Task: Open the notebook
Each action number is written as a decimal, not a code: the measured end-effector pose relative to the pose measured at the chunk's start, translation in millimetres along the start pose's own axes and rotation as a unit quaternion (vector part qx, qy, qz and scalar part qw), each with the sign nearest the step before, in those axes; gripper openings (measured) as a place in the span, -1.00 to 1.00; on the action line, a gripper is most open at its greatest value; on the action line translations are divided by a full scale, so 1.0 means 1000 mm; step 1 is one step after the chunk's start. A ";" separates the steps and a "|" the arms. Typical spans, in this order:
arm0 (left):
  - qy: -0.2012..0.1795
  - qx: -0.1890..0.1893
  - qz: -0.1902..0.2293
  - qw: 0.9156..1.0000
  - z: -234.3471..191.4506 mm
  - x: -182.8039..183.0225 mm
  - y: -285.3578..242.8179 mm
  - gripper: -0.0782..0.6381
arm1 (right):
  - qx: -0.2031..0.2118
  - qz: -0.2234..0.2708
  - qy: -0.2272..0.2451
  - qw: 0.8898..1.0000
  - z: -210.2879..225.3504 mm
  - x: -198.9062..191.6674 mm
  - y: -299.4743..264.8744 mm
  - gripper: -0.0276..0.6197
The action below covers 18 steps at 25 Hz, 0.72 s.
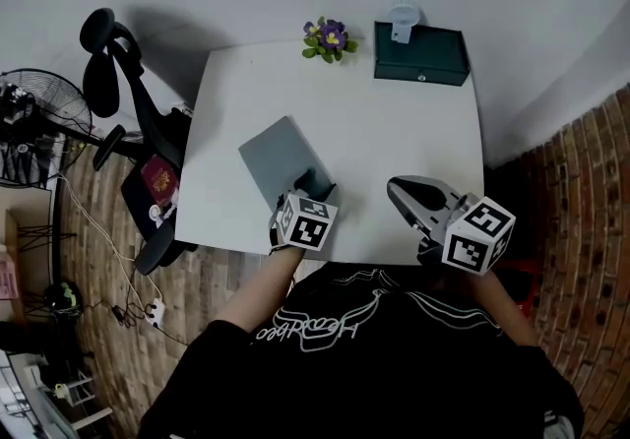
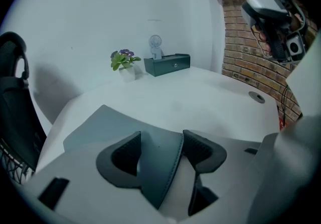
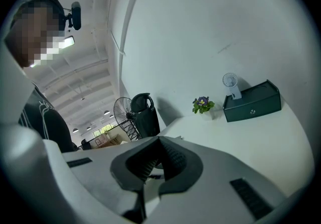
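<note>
notebook (image 1: 279, 157) near corner hidden under left gripper (image 1: 313, 179) jaws.

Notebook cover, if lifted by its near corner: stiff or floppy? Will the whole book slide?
Likely bendy: the cover corner between the jaws of the left hand-held gripper looks thin, with a stitched edge. The notebook looks slim, so probably light; on the smooth white table it may slide or lift whole unless pinned.
</note>
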<state>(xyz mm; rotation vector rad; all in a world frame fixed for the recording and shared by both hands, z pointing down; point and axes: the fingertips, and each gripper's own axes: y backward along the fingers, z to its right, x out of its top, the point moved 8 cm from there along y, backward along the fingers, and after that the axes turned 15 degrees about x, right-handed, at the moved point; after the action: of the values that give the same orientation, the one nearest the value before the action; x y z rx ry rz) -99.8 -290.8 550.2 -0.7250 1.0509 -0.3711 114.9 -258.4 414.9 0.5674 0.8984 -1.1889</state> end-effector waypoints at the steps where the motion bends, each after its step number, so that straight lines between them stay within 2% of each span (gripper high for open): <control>1: 0.001 0.001 -0.001 1.000 0.000 0.000 0.000 0.00 | -0.001 0.000 -0.001 1.000 0.000 0.000 0.001 -0.91; 8: 0.014 -0.008 -0.003 1.000 -0.001 0.002 0.005 -0.14 | -0.004 0.002 0.000 1.000 0.000 -0.002 0.003 -0.91; 18: 0.042 -0.015 0.021 0.999 -0.004 0.010 0.025 -0.55 | 0.016 -0.015 0.008 1.000 -0.008 -0.005 -0.009 -0.91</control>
<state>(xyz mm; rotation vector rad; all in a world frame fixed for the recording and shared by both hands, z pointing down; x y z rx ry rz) -99.6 -280.2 524.6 -0.7180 1.1523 -0.3530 103.8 -252.1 415.1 0.5914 0.9057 -1.2278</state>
